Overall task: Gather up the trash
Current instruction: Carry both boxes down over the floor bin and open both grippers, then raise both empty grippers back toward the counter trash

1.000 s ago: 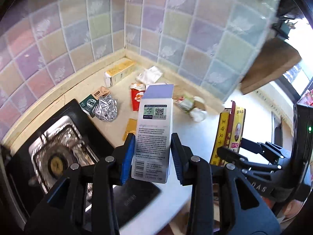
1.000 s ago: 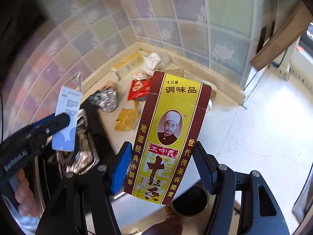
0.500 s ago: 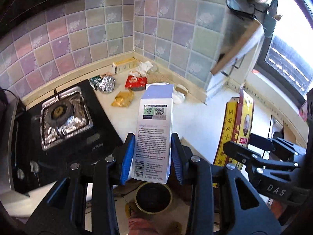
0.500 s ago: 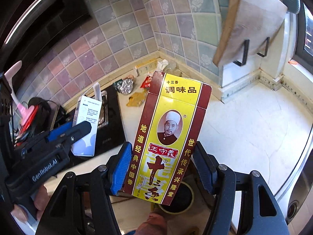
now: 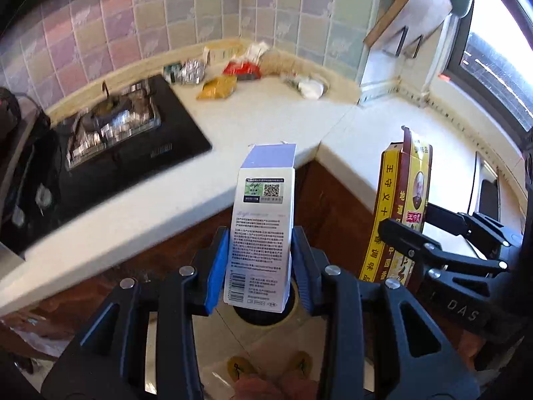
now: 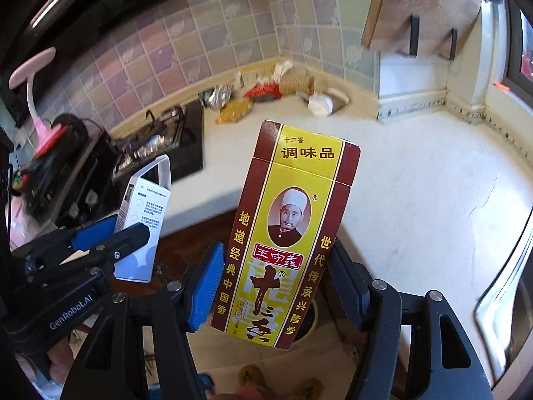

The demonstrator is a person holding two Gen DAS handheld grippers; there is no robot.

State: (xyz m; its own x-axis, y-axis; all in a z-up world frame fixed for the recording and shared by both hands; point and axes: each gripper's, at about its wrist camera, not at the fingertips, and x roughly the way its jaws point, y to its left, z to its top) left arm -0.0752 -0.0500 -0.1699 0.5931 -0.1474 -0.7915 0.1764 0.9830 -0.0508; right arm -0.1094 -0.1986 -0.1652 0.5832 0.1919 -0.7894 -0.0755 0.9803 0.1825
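Observation:
My left gripper (image 5: 260, 266) is shut on a white and lavender carton (image 5: 263, 220), held upright over a round bin opening (image 5: 263, 316) on the floor. The carton also shows in the right wrist view (image 6: 143, 220). My right gripper (image 6: 276, 283) is shut on a yellow and maroon spice box (image 6: 289, 233), held beside the left one; it also shows in the left wrist view (image 5: 399, 213). More trash lies in the far counter corner: a foil ball (image 5: 190, 71), a yellow packet (image 5: 218, 86), a red wrapper (image 5: 241, 68), a white wad (image 5: 309, 86).
A black gas stove (image 5: 116, 140) sits on the left of the white L-shaped counter (image 5: 260, 116). A wooden board (image 5: 409, 10) hangs on the tiled wall at the right. Brown cabinet fronts (image 5: 333, 206) lie below the counter. A pink lamp (image 6: 36, 100) stands far left.
Both grippers have pulled back from the counter and lowered with their boxes still held. The floor, cabinet fronts and bin opening now show beneath them.

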